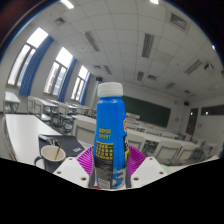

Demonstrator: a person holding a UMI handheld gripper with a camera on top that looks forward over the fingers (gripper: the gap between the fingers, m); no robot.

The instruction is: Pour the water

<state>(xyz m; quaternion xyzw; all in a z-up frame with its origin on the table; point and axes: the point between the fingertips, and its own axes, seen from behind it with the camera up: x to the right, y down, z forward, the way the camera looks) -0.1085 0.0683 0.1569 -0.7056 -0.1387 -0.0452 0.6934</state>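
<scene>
A blue bottle (110, 125) with a white cap and a yellow label stands upright between my fingers. Both magenta pads (86, 157) press against its sides, so my gripper (110, 165) is shut on it. The bottle's base is hidden below the fingers. A white paper cup (50, 157) with a dark inside stands on the white table (30, 135), to the left of the bottle and a little beyond the fingers.
This is a classroom with rows of white desks (160, 140) behind the bottle. Windows with blue curtains (35, 60) line the left wall. A dark board (150, 107) hangs on the far wall.
</scene>
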